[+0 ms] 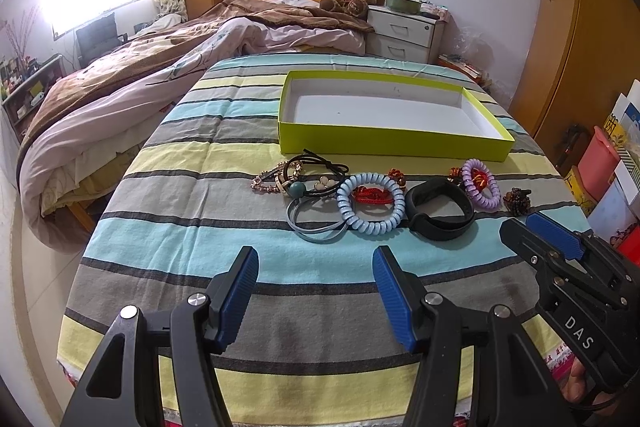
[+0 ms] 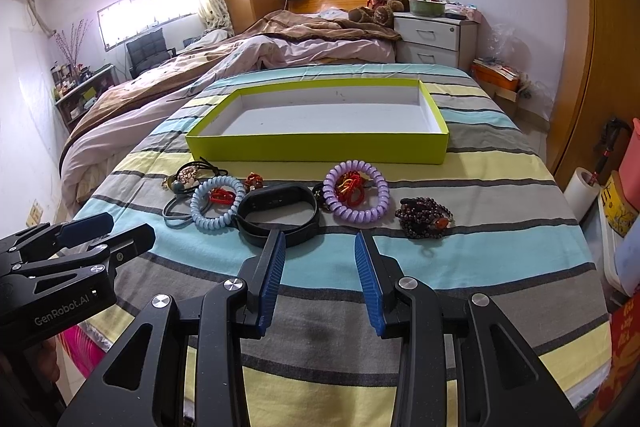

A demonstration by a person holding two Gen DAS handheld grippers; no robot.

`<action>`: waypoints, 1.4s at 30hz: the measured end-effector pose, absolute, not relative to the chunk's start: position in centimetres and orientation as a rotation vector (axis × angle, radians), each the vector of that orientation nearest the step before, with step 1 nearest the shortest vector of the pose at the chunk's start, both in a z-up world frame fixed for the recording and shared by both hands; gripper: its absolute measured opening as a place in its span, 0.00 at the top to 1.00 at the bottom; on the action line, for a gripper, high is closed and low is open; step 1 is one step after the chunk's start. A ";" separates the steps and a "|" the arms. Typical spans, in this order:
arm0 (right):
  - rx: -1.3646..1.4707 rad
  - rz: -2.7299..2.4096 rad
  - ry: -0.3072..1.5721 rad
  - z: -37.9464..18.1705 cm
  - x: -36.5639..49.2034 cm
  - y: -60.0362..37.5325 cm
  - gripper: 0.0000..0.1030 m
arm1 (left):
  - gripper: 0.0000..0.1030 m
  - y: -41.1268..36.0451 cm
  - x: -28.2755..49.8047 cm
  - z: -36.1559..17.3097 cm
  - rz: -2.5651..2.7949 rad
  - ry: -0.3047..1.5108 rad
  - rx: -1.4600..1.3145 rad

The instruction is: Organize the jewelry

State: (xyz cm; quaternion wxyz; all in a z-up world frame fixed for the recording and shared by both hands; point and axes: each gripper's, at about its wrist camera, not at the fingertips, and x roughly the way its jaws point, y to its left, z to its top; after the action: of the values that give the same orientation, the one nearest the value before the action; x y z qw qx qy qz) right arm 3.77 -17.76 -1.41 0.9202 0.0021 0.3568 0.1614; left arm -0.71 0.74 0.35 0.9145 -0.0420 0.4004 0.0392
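Observation:
A lime-green box (image 1: 384,141) (image 2: 320,147) with an empty white inside lies on the striped cloth. In front of it is a row of jewelry: a tangle of black hair ties and gold chain (image 1: 296,175) (image 2: 192,175), a pale blue coil band (image 1: 371,203) (image 2: 218,205), a black wristband (image 1: 440,213) (image 2: 278,213), a purple coil band (image 1: 482,187) (image 2: 356,199) and a dark bead bracelet (image 1: 518,201) (image 2: 424,218). My left gripper (image 1: 314,255) (image 2: 128,227) is open, short of the blue coil. My right gripper (image 2: 320,239) (image 1: 516,223) is open, just short of the wristband.
The striped cloth (image 1: 192,227) covers a table that ends at a rumpled bed (image 1: 160,67). A white nightstand (image 1: 404,31) stands behind. A wooden wardrobe (image 2: 600,67) and stacked boxes (image 1: 608,167) line the right side.

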 end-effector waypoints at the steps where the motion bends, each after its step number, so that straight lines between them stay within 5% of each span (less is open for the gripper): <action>1: 0.004 0.331 0.734 -1.4 3.8 -17.8 0.64 | 0.43 0.8 -0.7 0.4 0.082 0.826 -0.087; 42: 0.016 0.340 0.740 -1.4 3.8 -17.8 0.64 | 0.43 0.8 -0.7 0.3 0.081 0.832 -0.085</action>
State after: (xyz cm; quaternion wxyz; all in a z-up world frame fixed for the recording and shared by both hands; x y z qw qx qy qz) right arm 3.79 -17.78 -1.37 0.9183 0.0076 0.3597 0.1651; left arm -0.67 0.84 0.29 0.9130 -0.0411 0.4040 0.0393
